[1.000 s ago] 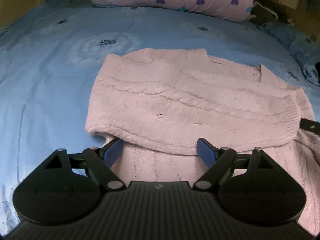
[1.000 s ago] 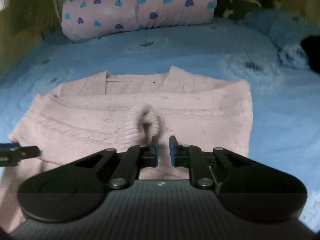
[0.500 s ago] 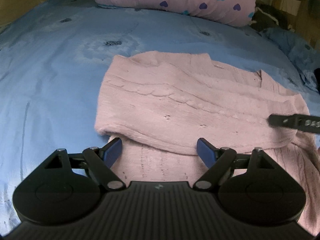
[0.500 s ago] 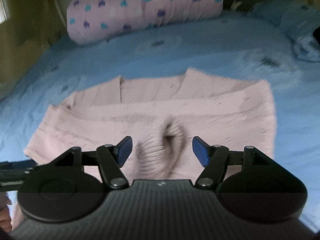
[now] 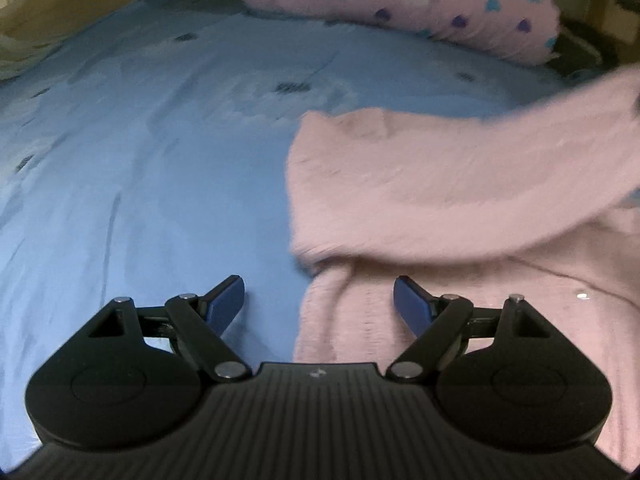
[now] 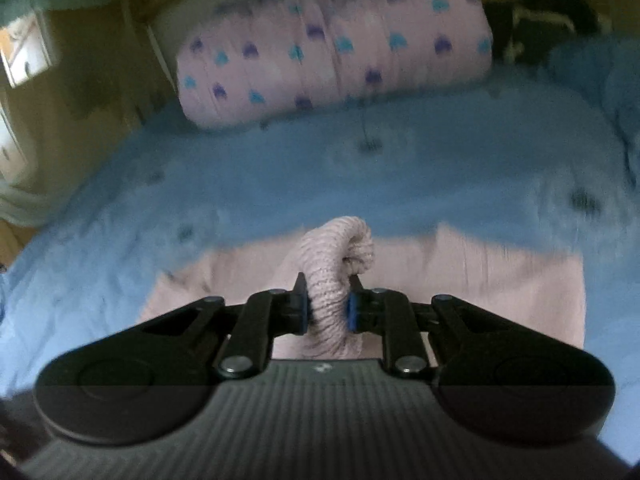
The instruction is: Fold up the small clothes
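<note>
A small pink knitted sweater (image 5: 460, 184) lies on the blue bedsheet (image 5: 152, 168). One sleeve is lifted and stretches up toward the right edge of the left wrist view. My left gripper (image 5: 319, 302) is open and empty, low over the sweater's left edge. My right gripper (image 6: 328, 307) is shut on the ribbed sleeve cuff (image 6: 336, 256) and holds it above the sweater body (image 6: 480, 280). Both views are motion-blurred.
A rolled pink quilt with blue and purple hearts (image 5: 404, 4) lies across the head of the bed, also in the right wrist view (image 6: 332, 52). Dark and blue bedding (image 6: 580, 64) is bunched at the far right. A wall and window are at left.
My right gripper opened, then shut on the sleeve cuff and lifted it. The sleeve now rises off the sweater. My left gripper shifted left toward the sweater's edge, still open.
</note>
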Motion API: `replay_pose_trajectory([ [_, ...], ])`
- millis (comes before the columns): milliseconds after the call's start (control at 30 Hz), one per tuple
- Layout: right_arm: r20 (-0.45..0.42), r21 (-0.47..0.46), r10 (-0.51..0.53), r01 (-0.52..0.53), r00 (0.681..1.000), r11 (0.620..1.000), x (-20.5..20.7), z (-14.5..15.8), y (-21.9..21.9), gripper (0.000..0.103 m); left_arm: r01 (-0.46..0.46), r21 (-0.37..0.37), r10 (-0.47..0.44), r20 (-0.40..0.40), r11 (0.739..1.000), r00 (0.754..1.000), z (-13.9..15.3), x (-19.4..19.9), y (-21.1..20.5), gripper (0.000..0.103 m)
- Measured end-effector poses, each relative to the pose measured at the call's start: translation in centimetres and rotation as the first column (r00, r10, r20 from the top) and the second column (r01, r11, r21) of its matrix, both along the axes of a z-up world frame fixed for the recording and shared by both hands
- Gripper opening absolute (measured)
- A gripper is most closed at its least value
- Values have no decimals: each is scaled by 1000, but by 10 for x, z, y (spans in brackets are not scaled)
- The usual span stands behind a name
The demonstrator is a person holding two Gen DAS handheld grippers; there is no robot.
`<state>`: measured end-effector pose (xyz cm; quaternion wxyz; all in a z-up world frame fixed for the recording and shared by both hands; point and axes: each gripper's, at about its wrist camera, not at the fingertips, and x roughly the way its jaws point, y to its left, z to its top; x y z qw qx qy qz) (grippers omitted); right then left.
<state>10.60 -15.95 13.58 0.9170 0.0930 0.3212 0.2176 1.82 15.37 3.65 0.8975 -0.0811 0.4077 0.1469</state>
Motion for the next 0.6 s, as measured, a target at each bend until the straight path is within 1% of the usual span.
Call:
replay_pose_trajectory([
  [133, 126, 13, -25, 24, 992, 1000, -3, 48, -10, 21, -77, 36, 78, -32, 996, 996, -9, 8, 7, 85],
  [200, 192, -3, -48, 49, 980, 999, -7, 63, -22, 21, -84, 15, 84, -28, 996, 996, -10, 10, 11, 85],
  [267, 227, -25, -79, 87, 971, 996, -8, 66, -38, 21, -86, 27, 87, -27, 996, 996, -11, 11, 8, 85],
  [333, 200, -31, -121, 129, 972, 991, -5, 55, -60, 21, -78, 42, 79, -29, 996, 996, -12, 11, 5, 86],
  [367, 175, -41, -140, 149, 975, 988, -2, 44, -70, 21, -75, 48, 76, -30, 996, 997, -13, 12, 4, 86],
  [467, 76, -88, -179, 185, 981, 979, 5, 0, -93, 21, -70, 54, 72, -32, 996, 997, -15, 12, 2, 86],
  [600, -47, -117, -211, 204, 976, 972, 10, -56, -107, 21, -68, 63, 71, -35, 996, 997, -15, 14, 0, 87],
])
